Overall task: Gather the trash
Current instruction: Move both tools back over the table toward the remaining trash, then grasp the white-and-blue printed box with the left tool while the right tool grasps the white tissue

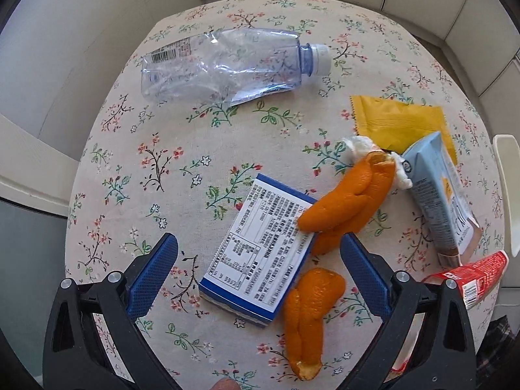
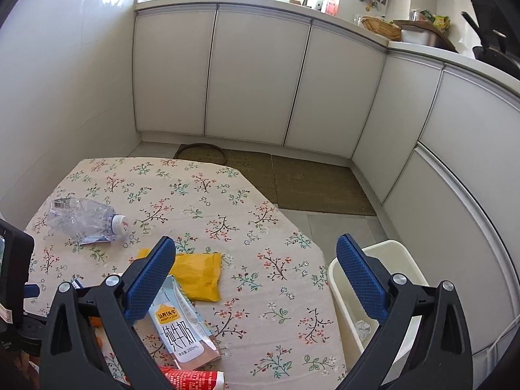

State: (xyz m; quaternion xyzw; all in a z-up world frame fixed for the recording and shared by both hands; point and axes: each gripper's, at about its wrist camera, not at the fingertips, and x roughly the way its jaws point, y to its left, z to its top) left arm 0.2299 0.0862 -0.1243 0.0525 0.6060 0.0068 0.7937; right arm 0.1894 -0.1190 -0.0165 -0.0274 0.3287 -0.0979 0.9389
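Trash: scattered litter is seen on the floral tablecloth (image 1: 182,169), spread ahead of both claws.
Left gripper (image 1: 258,248): the jaws are held wide apart and nothing is gripped.
Blue-edged box (image 1: 260,256): it lies flat between the left claw's fingers, label side up, untouched by either pad.
Orange peel (image 1: 344,201): one piece is draped over the box's far right corner, just ahead of the right finger (image 1: 364,276); its lower end sits close beside that finger's tip.
Second peel (image 1: 308,318): it lies inside the jaws, beside the right finger and against the box's near edge.
Tissue (image 1: 360,144): a crumpled white wad is seen just beyond the first peel.
Milk carton (image 1: 438,195): it lies flattened, outside and ahead of the right finger.
Yellow wrapper (image 1: 399,120): it is partly covered by the carton, further ahead.
Red wrapper (image 1: 471,276): it lies outside the right finger, near the table edge.
Plastic bottle (image 1: 227,61): crushed and capped, it lies well ahead and to the left.
Right gripper (image 2: 256,279): the jaws are spread wide, empty, raised above the table.
White bin (image 2: 412,279): it stands off the table edge, behind the right claw's right finger; crumpled paper (image 2: 364,328) is seen inside.
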